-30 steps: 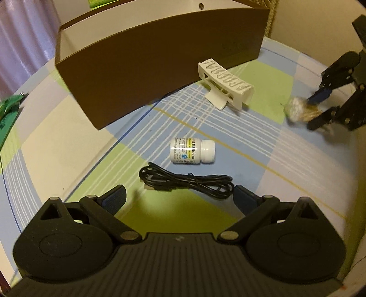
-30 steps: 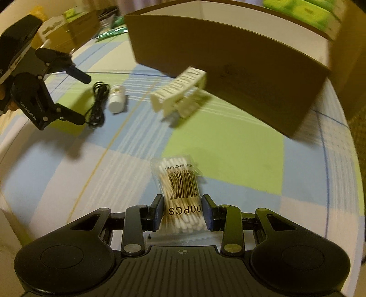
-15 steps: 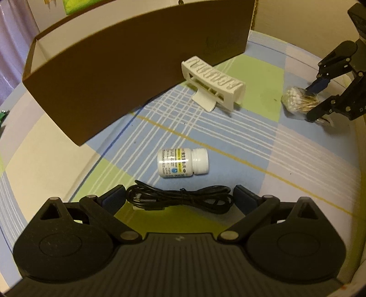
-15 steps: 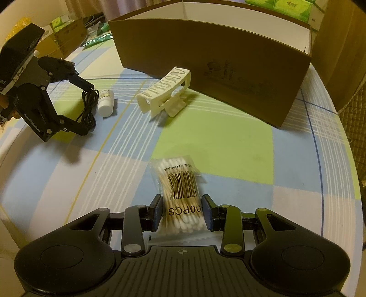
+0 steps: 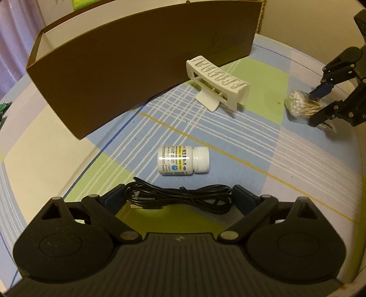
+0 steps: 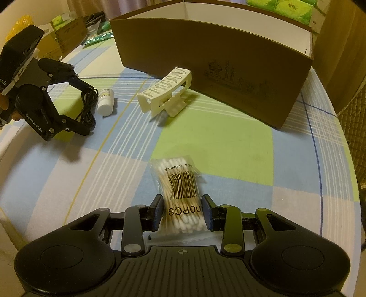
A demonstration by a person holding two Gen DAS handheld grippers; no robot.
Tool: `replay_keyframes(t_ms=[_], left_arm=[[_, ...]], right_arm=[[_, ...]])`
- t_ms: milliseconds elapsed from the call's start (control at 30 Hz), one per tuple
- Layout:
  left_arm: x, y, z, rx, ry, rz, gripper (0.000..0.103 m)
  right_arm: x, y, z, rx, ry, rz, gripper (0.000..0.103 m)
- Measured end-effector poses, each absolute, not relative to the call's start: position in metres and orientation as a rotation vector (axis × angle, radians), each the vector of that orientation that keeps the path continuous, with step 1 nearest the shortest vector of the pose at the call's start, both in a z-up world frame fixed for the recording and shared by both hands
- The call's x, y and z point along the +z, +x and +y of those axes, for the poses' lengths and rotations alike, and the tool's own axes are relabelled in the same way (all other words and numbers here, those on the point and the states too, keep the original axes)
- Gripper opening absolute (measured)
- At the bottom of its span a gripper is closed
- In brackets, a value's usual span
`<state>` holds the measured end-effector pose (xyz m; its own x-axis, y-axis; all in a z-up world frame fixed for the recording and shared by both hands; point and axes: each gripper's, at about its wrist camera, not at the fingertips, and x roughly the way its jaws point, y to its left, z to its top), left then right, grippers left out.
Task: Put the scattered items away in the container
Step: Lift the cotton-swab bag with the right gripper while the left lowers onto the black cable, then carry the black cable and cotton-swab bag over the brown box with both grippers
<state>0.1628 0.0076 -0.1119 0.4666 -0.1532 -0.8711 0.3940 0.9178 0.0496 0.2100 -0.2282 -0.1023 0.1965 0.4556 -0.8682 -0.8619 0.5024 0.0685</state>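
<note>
My left gripper (image 5: 178,197) is open, its fingers on either side of a coiled black cable (image 5: 180,197) lying on the checked cloth. A white pill bottle (image 5: 184,163) lies just beyond the cable. My right gripper (image 6: 183,211) is shut on a bag of cotton swabs (image 6: 179,189), held low over the cloth; it also shows in the left wrist view (image 5: 320,107) at the far right. A white plastic stand (image 5: 217,84) sits in front of the brown cardboard box (image 5: 137,59), which is open at the top. In the right wrist view the left gripper (image 6: 84,109) straddles the cable (image 6: 88,107).
The table's rounded edge runs close behind both grippers. Green packets (image 6: 288,9) stand behind the box, and cartons and green wrappers (image 6: 68,25) lie at the far left. A brown panel (image 6: 340,45) rises right of the box.
My left gripper has moved forward and down so the cable now lies between its open fingers. My right gripper keeps hold of the swab bag and has shifted only slightly.
</note>
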Motion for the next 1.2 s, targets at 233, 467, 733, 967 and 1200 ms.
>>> replay_keyframes(t_ms=[233,467,733,967,1200], left_arm=[[-0.109,0.155,0.005,-0.285,0.218,1.062,0.096],[-0.099,0.143,0.002,-0.248,0.178,1.051,0.095],[-0.077,0.133,0.003,-0.198,0.116,1.000,0.095],[-0.058,0.128,0.004,-0.158,0.072,0.959,0.095],[-0.038,0.133,0.001,-0.148,0.059,0.917,0.095]], right_arm=[[-0.103,0.206,-0.224,0.957,-0.517,0.979,0.033],[-0.103,0.200,-0.223,0.922,-0.518,0.968,0.032],[-0.097,0.199,-0.228,0.886,-0.477,0.978,0.027],[-0.076,0.205,-0.233,0.887,-0.388,0.968,0.025],[-0.049,0.211,-0.232,0.917,-0.310,0.939,0.025]])
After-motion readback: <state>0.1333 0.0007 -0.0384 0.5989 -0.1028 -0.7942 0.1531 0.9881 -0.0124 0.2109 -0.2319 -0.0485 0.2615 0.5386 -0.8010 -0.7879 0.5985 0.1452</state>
